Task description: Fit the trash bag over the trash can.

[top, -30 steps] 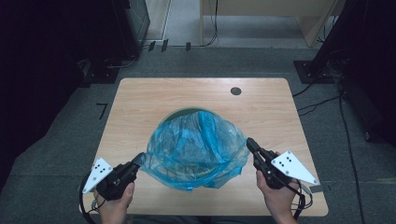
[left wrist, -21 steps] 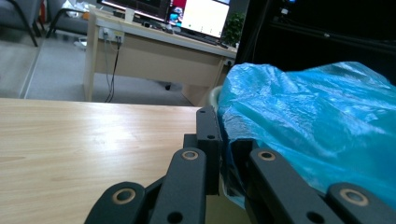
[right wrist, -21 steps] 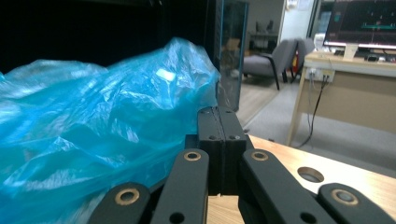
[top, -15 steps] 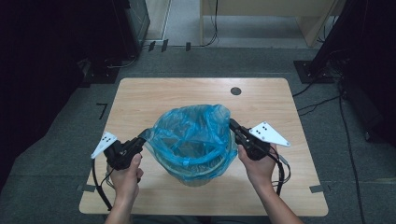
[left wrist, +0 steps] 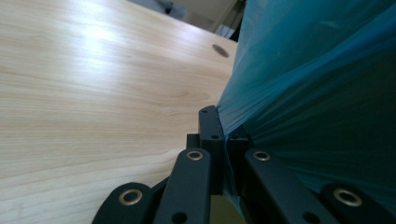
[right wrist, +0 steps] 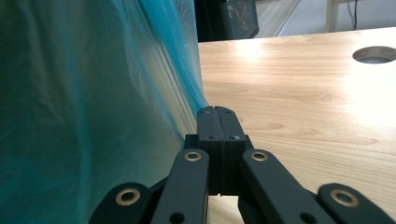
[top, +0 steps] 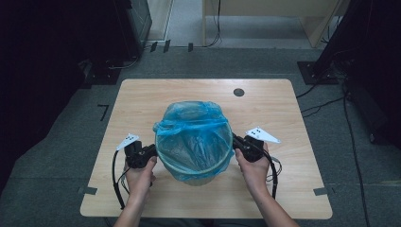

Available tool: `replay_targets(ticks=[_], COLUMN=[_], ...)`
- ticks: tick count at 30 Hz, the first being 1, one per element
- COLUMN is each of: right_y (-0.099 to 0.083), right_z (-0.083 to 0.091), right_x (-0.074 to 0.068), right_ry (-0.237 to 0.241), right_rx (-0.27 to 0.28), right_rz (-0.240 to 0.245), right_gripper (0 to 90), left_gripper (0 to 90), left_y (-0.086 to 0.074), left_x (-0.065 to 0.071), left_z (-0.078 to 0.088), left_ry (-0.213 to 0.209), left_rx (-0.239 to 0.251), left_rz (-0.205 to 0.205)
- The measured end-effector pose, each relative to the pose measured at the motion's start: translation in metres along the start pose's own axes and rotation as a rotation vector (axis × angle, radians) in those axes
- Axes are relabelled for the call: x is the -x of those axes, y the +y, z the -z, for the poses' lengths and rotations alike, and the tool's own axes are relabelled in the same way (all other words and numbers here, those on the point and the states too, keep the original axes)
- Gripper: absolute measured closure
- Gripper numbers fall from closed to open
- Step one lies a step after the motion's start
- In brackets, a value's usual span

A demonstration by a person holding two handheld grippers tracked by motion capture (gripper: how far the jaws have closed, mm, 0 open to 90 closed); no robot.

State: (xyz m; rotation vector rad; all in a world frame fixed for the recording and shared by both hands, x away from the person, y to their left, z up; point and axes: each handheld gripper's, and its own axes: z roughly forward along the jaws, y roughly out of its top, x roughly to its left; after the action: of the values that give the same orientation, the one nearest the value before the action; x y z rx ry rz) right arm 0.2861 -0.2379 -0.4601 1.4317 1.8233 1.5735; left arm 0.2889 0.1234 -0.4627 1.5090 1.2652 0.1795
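Blue bag now stretched tauter (rim visible) between raised hand-held grippers

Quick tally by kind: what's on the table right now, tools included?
Blue plastic bags: 1
Bins under that bag: 1
Handheld tools: 2, the left tool and the right tool
Total: 4

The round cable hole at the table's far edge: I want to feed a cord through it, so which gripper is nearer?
Right. The right gripper sits beside the bin's blue bag, below the cable hole; the left gripper is across the bin, farther away.
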Motion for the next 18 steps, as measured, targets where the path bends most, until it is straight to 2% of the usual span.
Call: replay_targets(ticks=[2, 3, 5, 7, 8, 9, 12, 14, 16, 18], right_y=[0.004, 0.007, 0.012, 0.015, 0.015, 0.014, 0.005, -0.005, -0.012, -0.013], right_z=[0.003, 0.006, 0.011, 0.015, 0.015, 0.014, 0.006, -0.001, -0.005, -0.006], right_x=[-0.003, -0.004, -0.007, -0.008, -0.008, -0.007, -0.003, 0.003, 0.005, 0.003], right_ry=[0.006, 0.007, 0.007, -0.002, -0.007, -0.01, -0.038, -0.052, -0.044, -0.047], right_rx=[0.002, 0.014, 0.041, 0.058, 0.058, 0.053, 0.017, -0.007, -0.031, -0.04], right_rz=[-0.005, 0.005, 0.031, 0.05, 0.057, 0.062, 0.074, 0.077, 0.067, 0.082], right_gripper=[90.0, 90.0, 90.0, 90.0, 90.0, 90.0, 90.0, 90.0, 90.0, 90.0], left_gripper=[90.0, 90.0, 90.0, 90.0, 90.0, 90.0, 90.0, 90.0, 90.0, 90.0], left_y=[-0.004, -0.008, -0.015, -0.017, -0.016, -0.015, -0.012, -0.01, -0.008, -0.009], left_x=[-0.004, -0.007, -0.011, -0.011, -0.01, -0.009, -0.005, 0.0, 0.001, -0.001], left_z=[-0.004, -0.007, -0.012, -0.014, -0.014, -0.012, -0.002, 0.007, 0.012, 0.008], left_ry=[0.019, 0.02, 0.023, 0.018, 0.028, 0.034, 0.018, 0.041, 0.066, 0.063], left_rx=[-0.032, -0.044, -0.079, -0.09, -0.09, -0.082, -0.002, 0.065, 0.079, 0.06], left_rz=[0.004, 0.019, 0.024, 0.025, 0.018, 0.001, -0.018, -0.045, -0.059, -0.053])
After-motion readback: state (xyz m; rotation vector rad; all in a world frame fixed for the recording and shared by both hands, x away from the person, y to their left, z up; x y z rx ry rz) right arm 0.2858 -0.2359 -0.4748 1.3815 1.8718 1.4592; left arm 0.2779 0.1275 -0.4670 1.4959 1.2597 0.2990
